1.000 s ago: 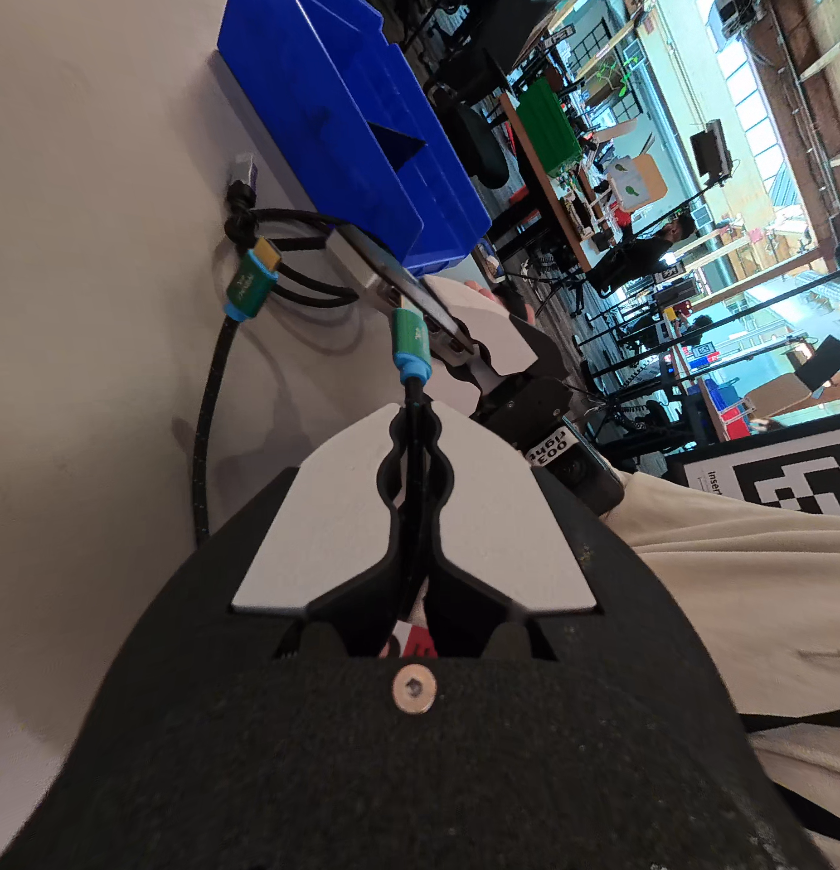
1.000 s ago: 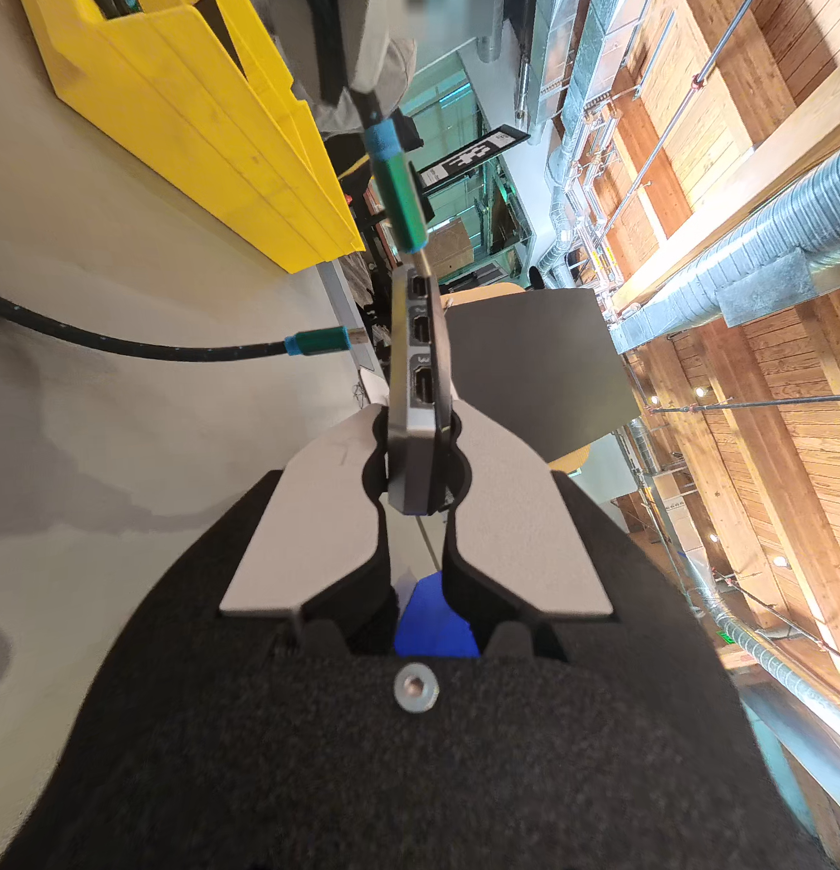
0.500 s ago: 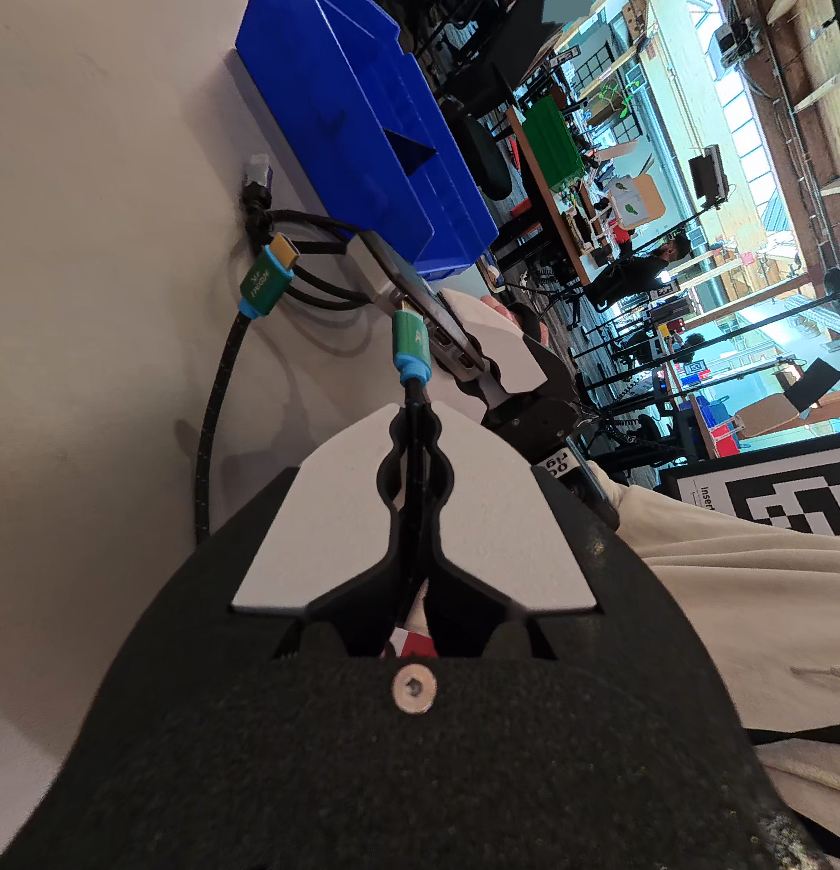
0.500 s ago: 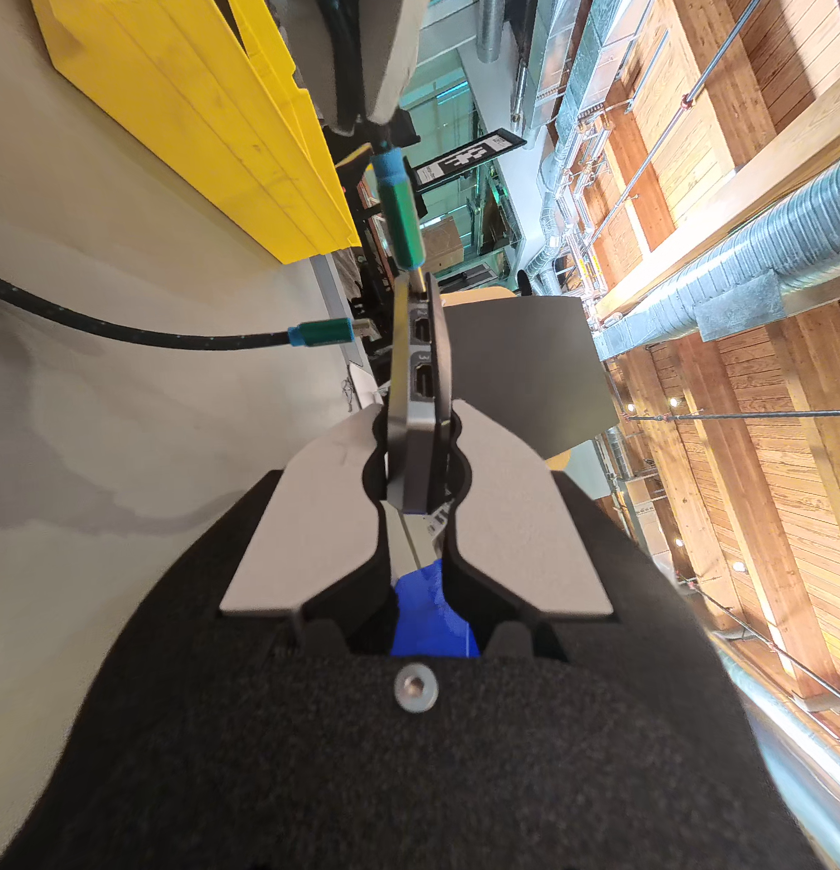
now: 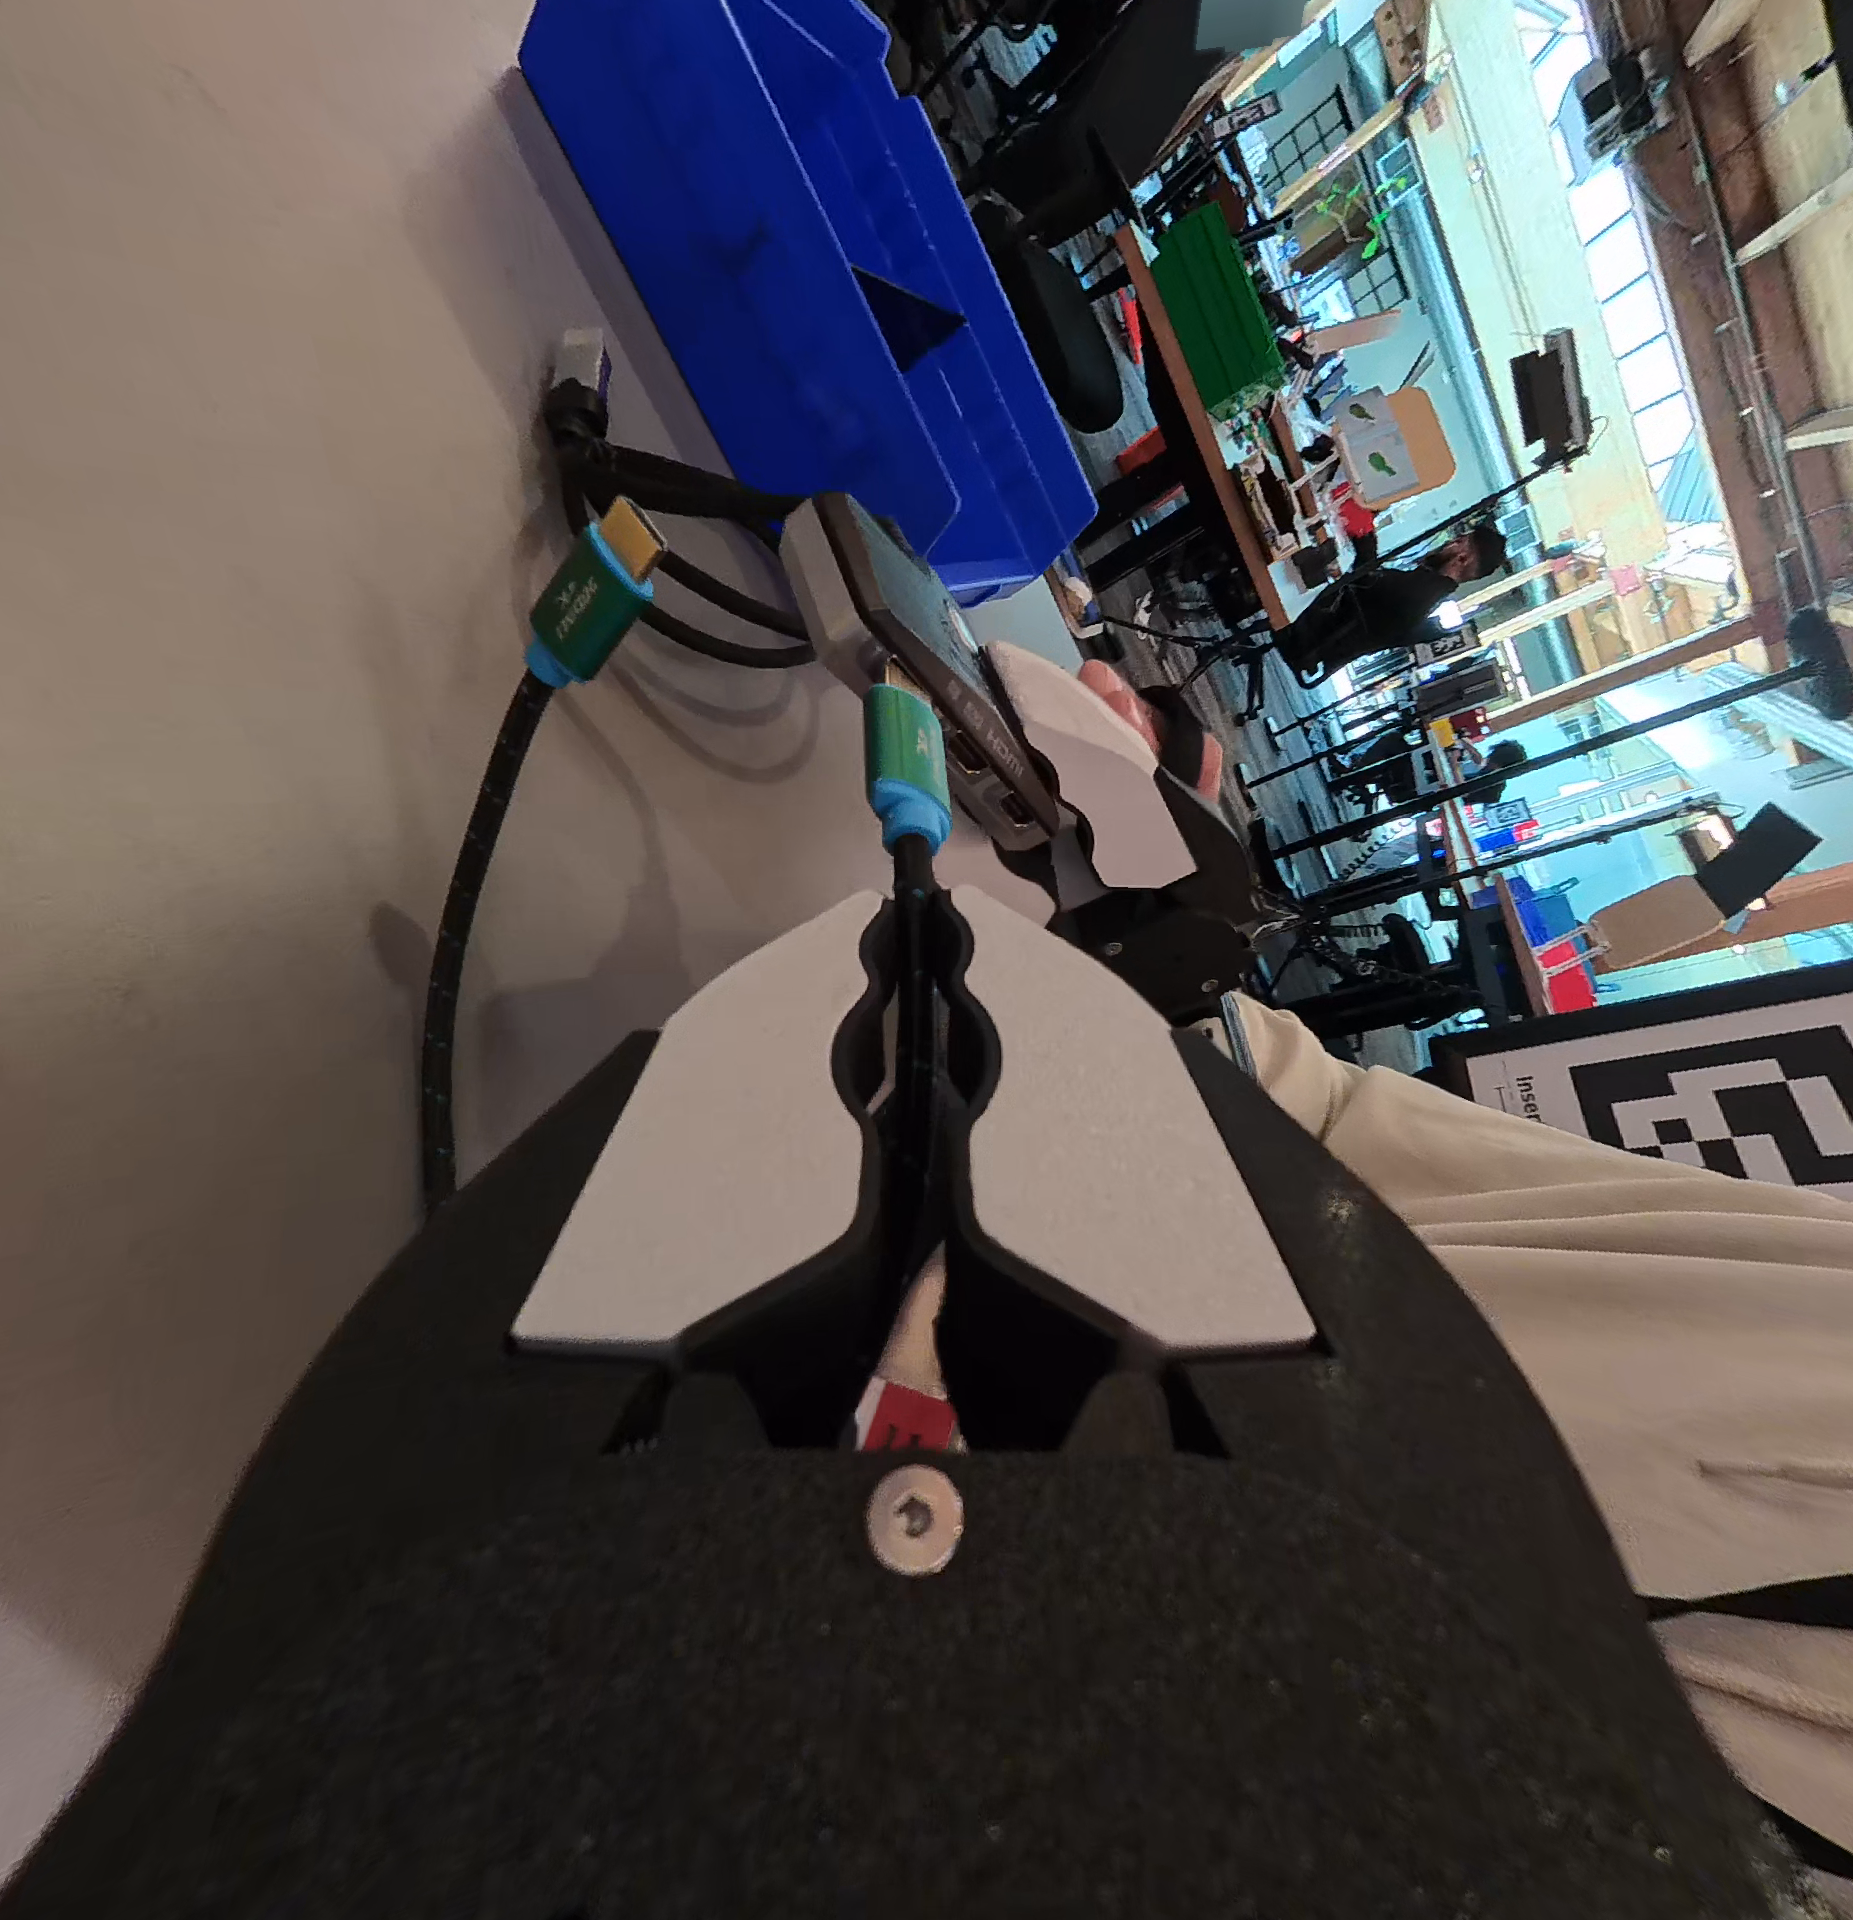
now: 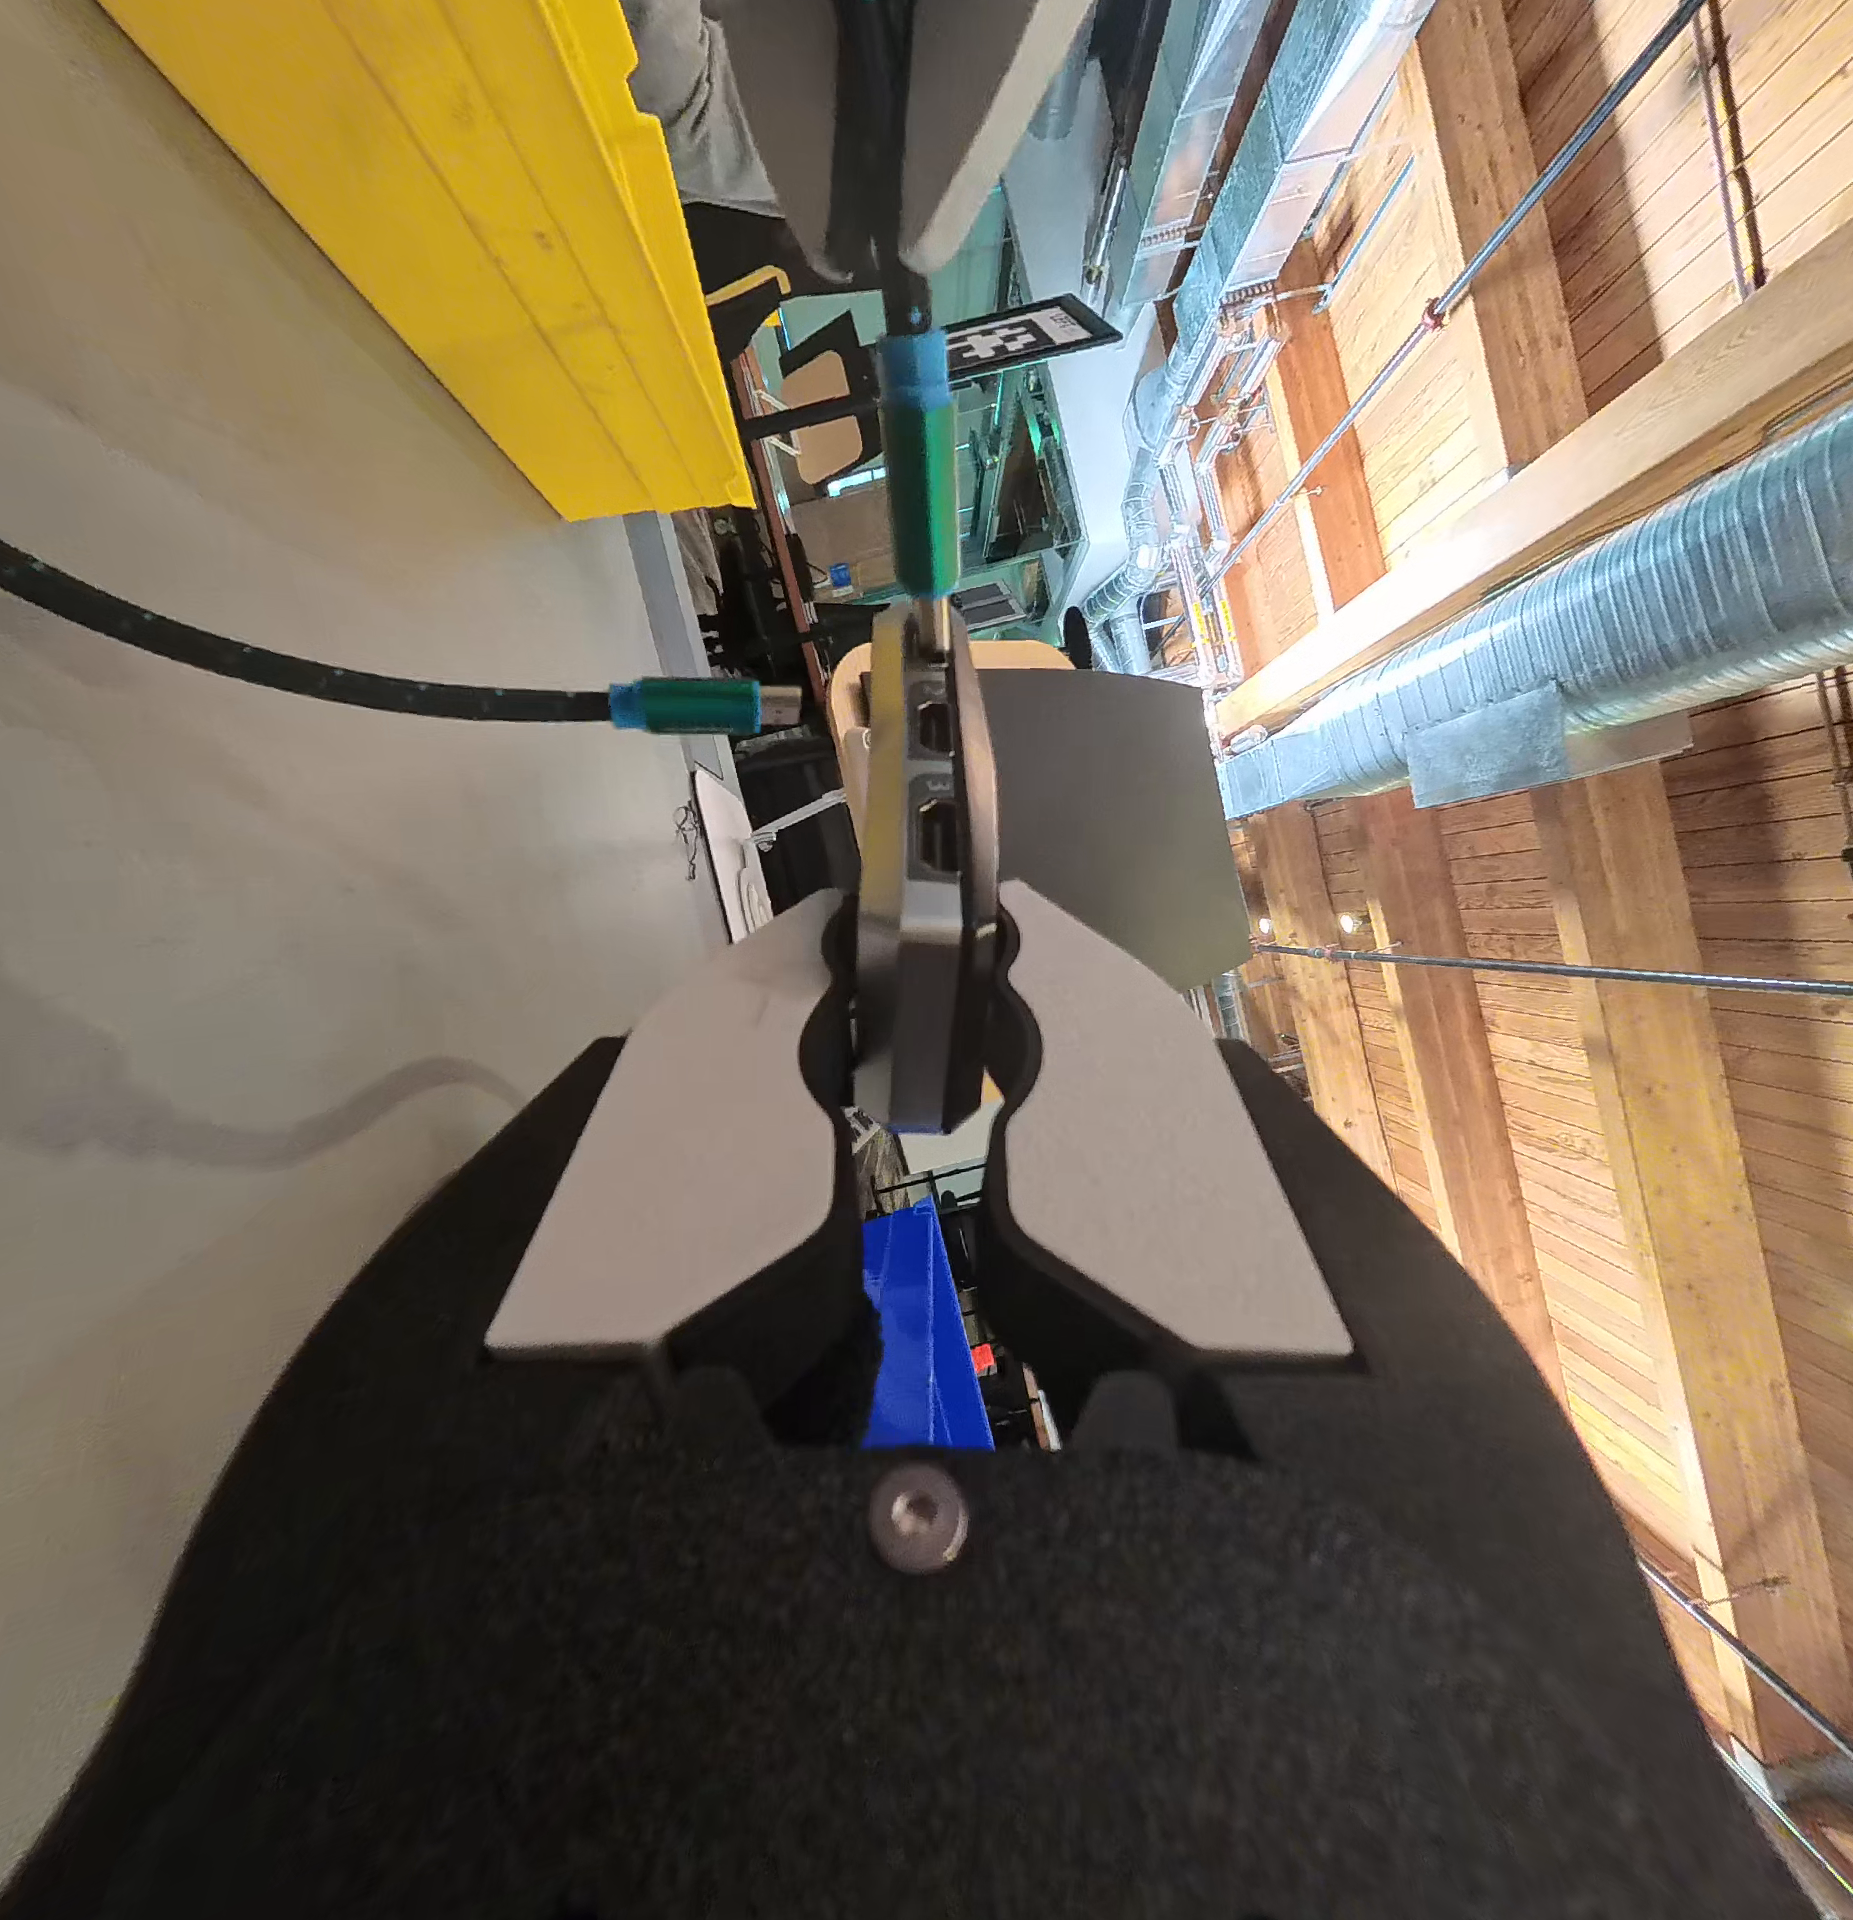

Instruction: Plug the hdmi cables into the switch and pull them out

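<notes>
Left gripper (image 5: 917, 914): pinching the cable (image 5: 917, 1039) behind the green plug (image 5: 904, 750).
Right gripper (image 6: 914, 935): clamping the switch (image 6: 917, 831).
Advice: keep the plug square to the far port; push straight.

Bare counter (image 5: 226, 727) left of loose HDMI cable (image 5: 465, 883); blocked ahead by blue bin (image 5: 797, 260); yellow bin (image 6: 465, 239) bounding far side.

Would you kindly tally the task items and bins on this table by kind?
HDMI plugs, green: 2 (held one, loose one)
HDMI switch: 1
Storage bins: 2 (blue bin, yellow bin)
Tongs: 2 (left tongs, right tongs)
Total: 7
</notes>
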{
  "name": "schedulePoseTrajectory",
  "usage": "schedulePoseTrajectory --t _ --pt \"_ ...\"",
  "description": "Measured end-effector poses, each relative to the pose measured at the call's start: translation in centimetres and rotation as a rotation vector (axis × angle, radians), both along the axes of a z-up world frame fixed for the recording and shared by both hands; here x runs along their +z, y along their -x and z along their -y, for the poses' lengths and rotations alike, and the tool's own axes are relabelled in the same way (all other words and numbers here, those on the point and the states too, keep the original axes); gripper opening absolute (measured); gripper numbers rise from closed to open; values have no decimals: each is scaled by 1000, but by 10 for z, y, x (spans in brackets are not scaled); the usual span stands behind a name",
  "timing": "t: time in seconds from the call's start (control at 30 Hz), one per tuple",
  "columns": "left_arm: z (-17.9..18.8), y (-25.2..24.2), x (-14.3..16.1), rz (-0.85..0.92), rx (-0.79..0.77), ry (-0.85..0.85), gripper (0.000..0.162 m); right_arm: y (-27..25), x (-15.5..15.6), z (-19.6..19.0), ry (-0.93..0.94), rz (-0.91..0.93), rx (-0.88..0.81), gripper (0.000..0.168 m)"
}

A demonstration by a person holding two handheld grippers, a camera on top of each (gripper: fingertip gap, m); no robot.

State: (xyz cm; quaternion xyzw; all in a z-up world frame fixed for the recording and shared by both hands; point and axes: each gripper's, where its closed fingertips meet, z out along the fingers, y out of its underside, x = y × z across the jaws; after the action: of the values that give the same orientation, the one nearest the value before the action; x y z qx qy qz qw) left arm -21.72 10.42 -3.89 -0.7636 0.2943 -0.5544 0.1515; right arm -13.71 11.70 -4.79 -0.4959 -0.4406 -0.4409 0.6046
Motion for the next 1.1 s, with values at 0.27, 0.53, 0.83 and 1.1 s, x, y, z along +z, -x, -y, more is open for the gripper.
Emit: schedulePoseTrajectory --t 0.27,0.53,0.83,1.1 --pt "1 0 0 -13 -13 -4 6 1 -2 0 7 4 0 21" --pt "0 1 -2 -29 -8 -18 6 3 -2 2 9 3 13 21" --pt "-2 -3 -5 -126 -4 -237 6 5 -3 5 25 -24 56 21" --pt "-3 -3 -5 -185 -84 -292 6 8 -5 9 34 -27 110 21"
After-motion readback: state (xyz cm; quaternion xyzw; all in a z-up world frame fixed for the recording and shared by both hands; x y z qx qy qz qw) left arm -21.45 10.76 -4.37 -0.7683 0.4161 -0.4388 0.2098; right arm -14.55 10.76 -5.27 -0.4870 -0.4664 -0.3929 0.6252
